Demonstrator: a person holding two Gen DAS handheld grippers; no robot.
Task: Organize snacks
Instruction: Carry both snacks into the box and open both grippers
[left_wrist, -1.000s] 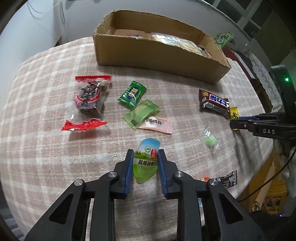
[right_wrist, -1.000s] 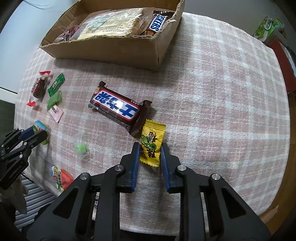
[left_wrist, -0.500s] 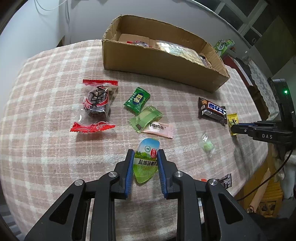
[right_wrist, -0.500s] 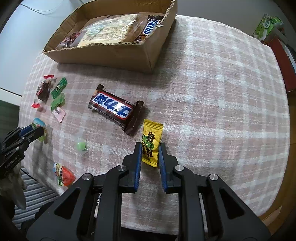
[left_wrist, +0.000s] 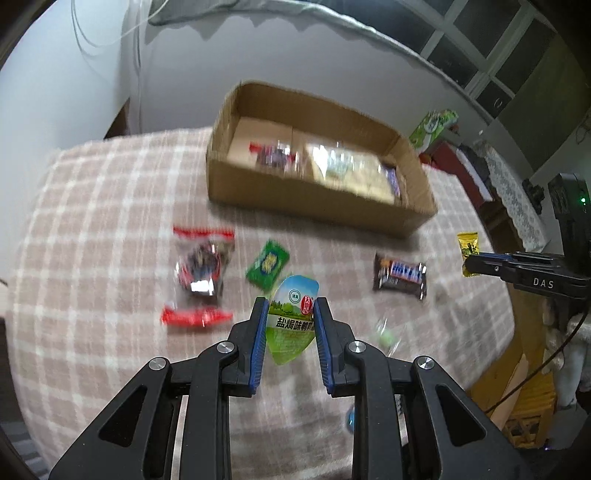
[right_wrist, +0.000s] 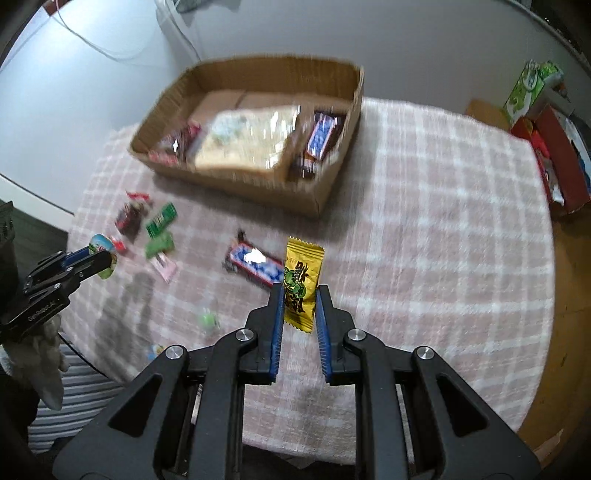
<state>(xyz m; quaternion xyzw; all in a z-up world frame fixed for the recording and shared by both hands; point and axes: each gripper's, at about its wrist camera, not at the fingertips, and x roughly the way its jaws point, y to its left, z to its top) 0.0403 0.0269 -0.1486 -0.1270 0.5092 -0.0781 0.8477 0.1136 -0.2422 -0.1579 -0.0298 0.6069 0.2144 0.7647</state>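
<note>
Ahead of both grippers lies the cardboard box (right_wrist: 236, 184), its long axis crosswise, while the left gripper (left_wrist: 289, 314) pinches a green pouch (left_wrist: 291, 325) and the right gripper (right_wrist: 300, 300), slightly nearer, clamps a yellow candy (right_wrist: 301, 284).

a lived-in room at home

it looked like a home. a round table (right_wrist: 443, 206) wore a pink checked cloth, with sweets scattered beside an open cardboard box (left_wrist: 317, 206). a dark window (left_wrist: 491, 48) with white bars curved behind, a lace-covered surface (left_wrist: 513, 199) stood by it, and a green tissue pack (right_wrist: 528, 88) sat on red boxes (right_wrist: 561, 162).
</note>
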